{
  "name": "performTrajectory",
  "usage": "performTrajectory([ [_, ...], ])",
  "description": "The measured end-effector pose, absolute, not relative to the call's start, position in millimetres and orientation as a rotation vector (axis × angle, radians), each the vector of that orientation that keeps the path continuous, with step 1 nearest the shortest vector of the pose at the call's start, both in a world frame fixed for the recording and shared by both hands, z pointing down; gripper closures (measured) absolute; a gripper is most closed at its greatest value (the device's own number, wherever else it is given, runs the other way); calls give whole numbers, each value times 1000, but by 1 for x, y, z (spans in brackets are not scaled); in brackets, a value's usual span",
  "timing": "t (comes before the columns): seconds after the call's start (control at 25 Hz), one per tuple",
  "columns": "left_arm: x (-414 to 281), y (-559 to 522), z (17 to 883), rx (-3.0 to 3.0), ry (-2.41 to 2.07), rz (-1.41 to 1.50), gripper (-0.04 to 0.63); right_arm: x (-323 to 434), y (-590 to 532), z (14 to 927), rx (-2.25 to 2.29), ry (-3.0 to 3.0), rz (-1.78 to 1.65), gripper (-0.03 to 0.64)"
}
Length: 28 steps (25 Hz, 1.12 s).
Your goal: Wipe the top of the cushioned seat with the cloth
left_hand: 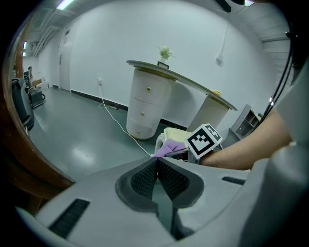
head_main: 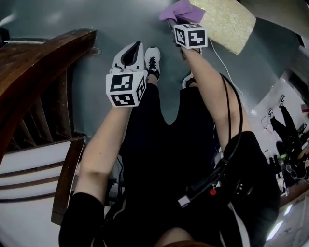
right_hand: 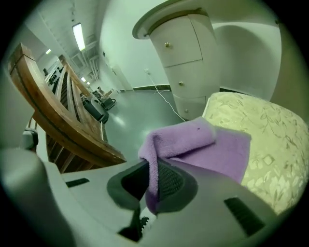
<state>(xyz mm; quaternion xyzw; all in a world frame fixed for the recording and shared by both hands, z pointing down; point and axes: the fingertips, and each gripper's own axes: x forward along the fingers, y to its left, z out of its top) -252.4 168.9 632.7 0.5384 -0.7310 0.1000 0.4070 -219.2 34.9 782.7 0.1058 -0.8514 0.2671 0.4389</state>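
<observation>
A purple cloth (right_hand: 193, 144) hangs from my right gripper (right_hand: 153, 179), whose jaws are shut on its folded edge. Its free end lies on the near edge of the cream patterned cushioned seat (right_hand: 260, 140). From the head view the same cloth (head_main: 179, 10) sits at the seat's (head_main: 227, 21) left corner, just past the right gripper (head_main: 175, 23). My left gripper (head_main: 130, 57) is held apart over the floor, to the left of the seat, jaws shut with nothing between them (left_hand: 157, 170). It looks toward the cloth (left_hand: 169, 147) and the right gripper's marker cube (left_hand: 205, 140).
A curved wooden railing (head_main: 43, 58) with slats runs along the left. A white round cabinet with drawers (left_hand: 145, 108) stands behind the seat, a white cable (left_hand: 116, 118) trailing over the grey floor. The person's shoes (head_main: 152, 60) stand between the grippers.
</observation>
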Motion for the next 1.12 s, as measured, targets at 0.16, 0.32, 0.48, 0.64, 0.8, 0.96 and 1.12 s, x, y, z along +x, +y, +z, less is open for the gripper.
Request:
performTrajectory([
  [0.16,-247,177,639,1340,-1840,251,591,-202,29,788,276,-2095,656,595],
  [0.32,-232,157,632,1408,-1833,240,591,-190,22,785,260,-2106,669,595],
  [0.48,-223,140,624,1432,-1844,251,591,-173,14,783,284,-2101,714,595],
  [0.64,-204,127,619,1452,-1842,270,591,-154,6,780,260,-2094,711,595],
  [0.8,-181,121,620,1450,-1828,286,591,-130,-4,780,252,-2093,728,595],
  [0.96,-156,114,622,1469,-1811,310,591,-103,-14,782,276,-2087,760,595],
  [1.12,-136,96,619,1493,-1795,318,591,-68,-29,783,308,-2076,784,595],
])
